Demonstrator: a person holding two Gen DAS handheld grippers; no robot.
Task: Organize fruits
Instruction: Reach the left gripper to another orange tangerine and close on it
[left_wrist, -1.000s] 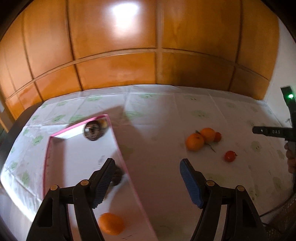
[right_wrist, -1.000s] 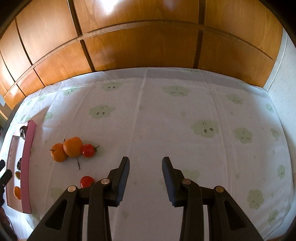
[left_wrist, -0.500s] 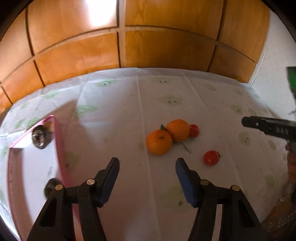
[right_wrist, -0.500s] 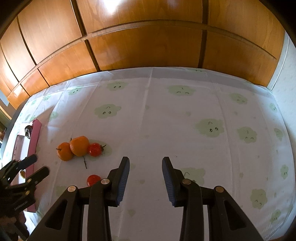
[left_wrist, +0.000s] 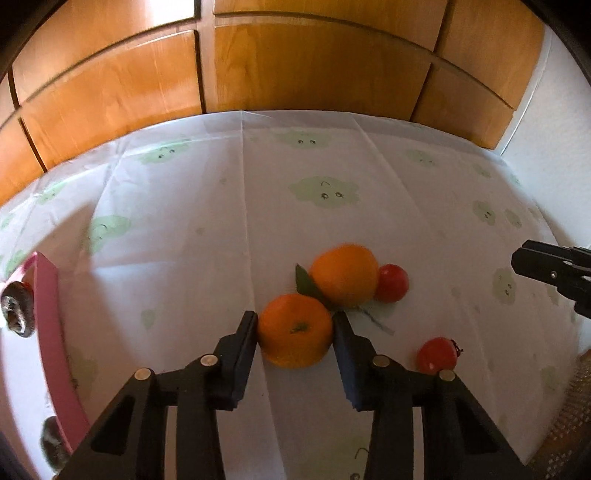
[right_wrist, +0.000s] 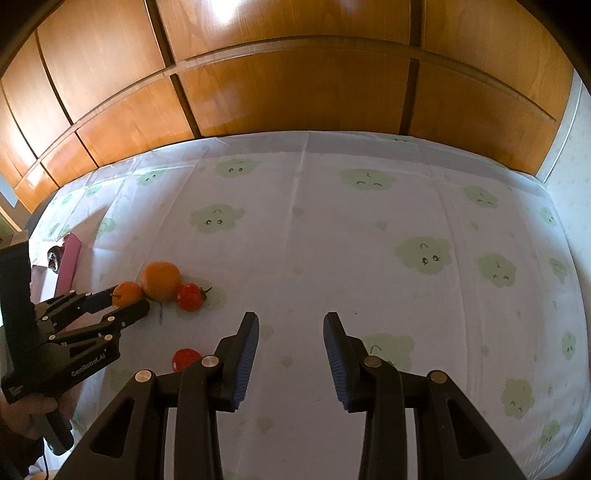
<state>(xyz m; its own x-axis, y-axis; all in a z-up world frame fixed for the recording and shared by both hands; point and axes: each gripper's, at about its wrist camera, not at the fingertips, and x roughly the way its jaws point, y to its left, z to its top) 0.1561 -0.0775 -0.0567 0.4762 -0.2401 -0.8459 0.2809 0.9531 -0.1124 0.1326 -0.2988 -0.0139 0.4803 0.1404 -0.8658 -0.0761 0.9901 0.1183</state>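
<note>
On the desk's cloud-print cloth (left_wrist: 221, 240), the left gripper (left_wrist: 294, 325) brackets the nearer round orange tangerine (left_wrist: 295, 334), jaws touching both flanks for lifting. Whether they pinch cannot be told. The right gripper (right_wrist: 291, 332) hovers, jaws spread, empty.

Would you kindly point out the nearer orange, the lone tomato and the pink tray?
nearer orange (left_wrist: 295, 330): left wrist view, middle of its skin.
lone tomato (left_wrist: 437, 355): left wrist view, middle of its red skin.
pink tray (left_wrist: 55, 347): left wrist view, its pink rim.

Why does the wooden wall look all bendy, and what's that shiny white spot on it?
Both wrist views use fisheye lenses, so the straight wooden panels curve. In the right wrist view, the shiny spot is light glare on the wood; the left wrist view shows similar glare, and its edges are slightly blurred.
</note>
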